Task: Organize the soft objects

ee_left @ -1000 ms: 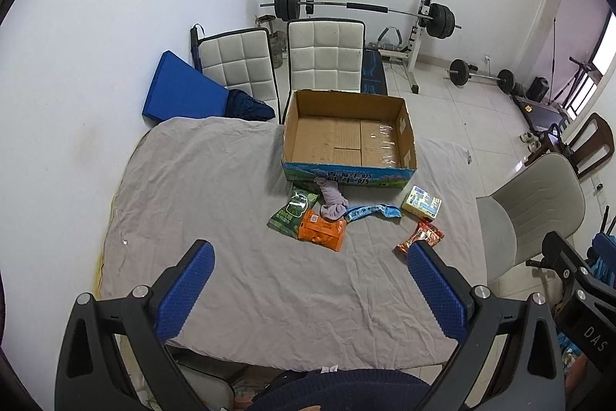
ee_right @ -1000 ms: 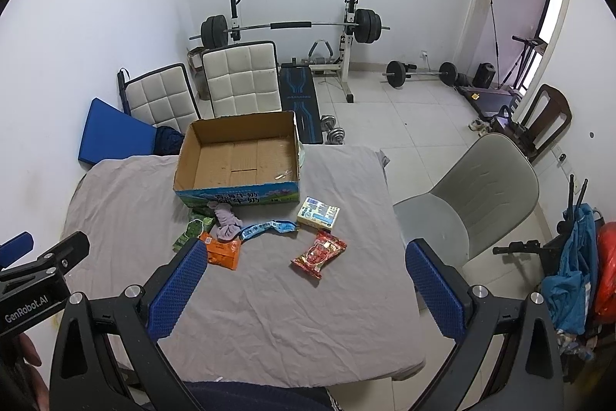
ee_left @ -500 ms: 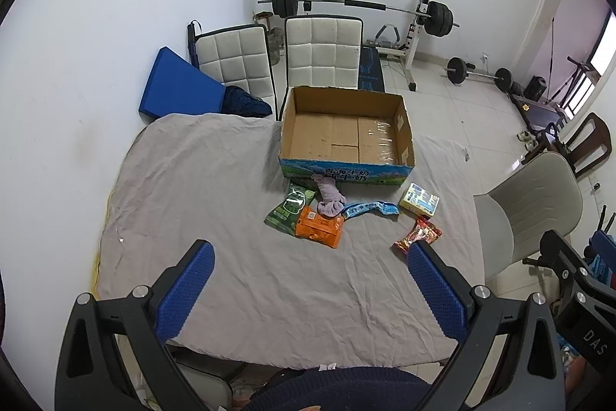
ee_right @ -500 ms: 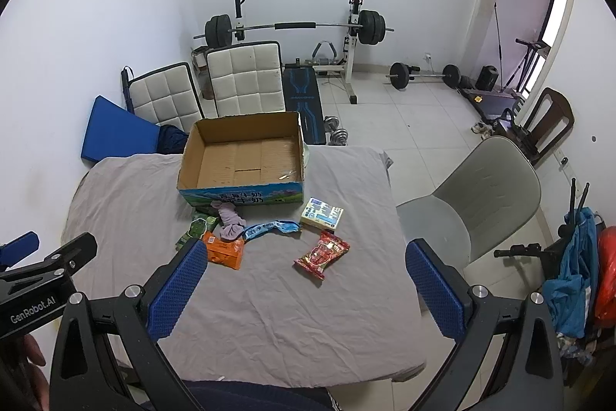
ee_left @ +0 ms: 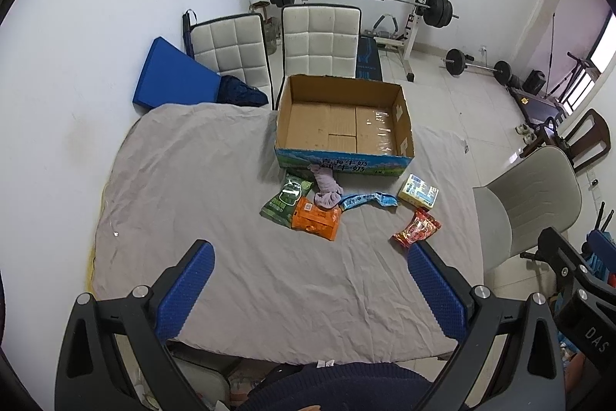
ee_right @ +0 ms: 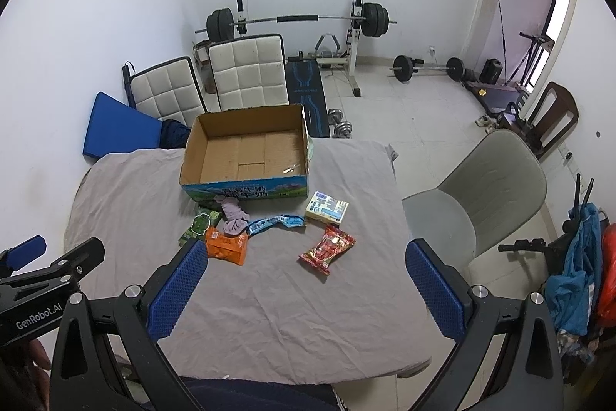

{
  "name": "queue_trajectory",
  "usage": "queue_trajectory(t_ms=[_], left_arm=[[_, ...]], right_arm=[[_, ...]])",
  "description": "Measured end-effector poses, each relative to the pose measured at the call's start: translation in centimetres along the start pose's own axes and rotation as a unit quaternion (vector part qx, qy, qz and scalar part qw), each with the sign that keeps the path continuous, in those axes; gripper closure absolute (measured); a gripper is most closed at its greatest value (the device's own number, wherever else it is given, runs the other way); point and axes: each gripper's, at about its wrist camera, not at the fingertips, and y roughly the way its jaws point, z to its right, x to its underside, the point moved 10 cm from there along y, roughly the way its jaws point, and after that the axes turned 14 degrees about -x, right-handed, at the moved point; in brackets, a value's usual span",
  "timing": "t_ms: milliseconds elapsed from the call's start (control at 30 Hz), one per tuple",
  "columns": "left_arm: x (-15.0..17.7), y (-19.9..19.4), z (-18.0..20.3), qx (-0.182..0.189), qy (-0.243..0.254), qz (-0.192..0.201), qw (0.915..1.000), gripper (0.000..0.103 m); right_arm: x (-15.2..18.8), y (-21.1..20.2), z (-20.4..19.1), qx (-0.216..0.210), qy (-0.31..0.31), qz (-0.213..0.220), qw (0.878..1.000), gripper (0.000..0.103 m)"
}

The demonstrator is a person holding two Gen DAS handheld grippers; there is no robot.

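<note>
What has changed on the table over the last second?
Nothing was gripped or released. Both views shifted slightly, so the grippers moved a little. The left gripper and right gripper remain open and empty; the open cardboard box and scattered snack packets lie unmoved.

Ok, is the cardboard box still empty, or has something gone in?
Empty. The cardboard box shows only bare floor flaps in both views; the purple cloth and snack packets lie outside on the sheet.

A brown cardboard box [ee_left: 343,124] with a blue-and-green printed front stands on a grey cloth [ee_left: 200,180], beside a lilac rag [ee_left: 327,185], green packet [ee_left: 287,199], orange packet [ee_left: 316,218], blue wrapper [ee_left: 367,200], red packet [ee_left: 417,228] and pale yellow-and-blue pack [ee_left: 418,191]; blue dimpled pads [ee_left: 184,289] line both black grippers.
</note>
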Motion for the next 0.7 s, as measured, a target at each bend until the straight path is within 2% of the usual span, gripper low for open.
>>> queue_trajectory(t_ms=[267, 400, 467, 600, 700], left_arm=[[-1.8, 5.3, -0.3, -0.003, -0.036, -0.026, 0.999, 0.0], [-2.4, 9.6, 0.2, -0.021, -0.033, -0.044, 0.9983, 0.0], [-2.5, 12.7, 0.4, -0.041, -0.028, -0.056, 0.9972, 0.0], [-1.5, 20.4, 1.7, -0.059, -0.019, -0.114, 0.9916, 0.0], [0.4, 27.0, 3.1, -0.043, -0.038, -0.185, 0.981, 0.0]], right_arm=[[0.2, 3.9, 3.9, 0.003, 0.044, -0.031, 0.999, 0.0], [1.3, 9.3, 7.2, -0.004, 0.082, -0.079, 0.993, 0.0], [2.2, 12.8, 9.1, -0.008, 0.107, -0.107, 0.989, 0.0], [4.4, 20.5, 12.4, -0.015, 0.151, -0.152, 0.977, 0.0], [7.0, 27.5, 14.8, -0.021, 0.188, -0.197, 0.962, 0.0]])
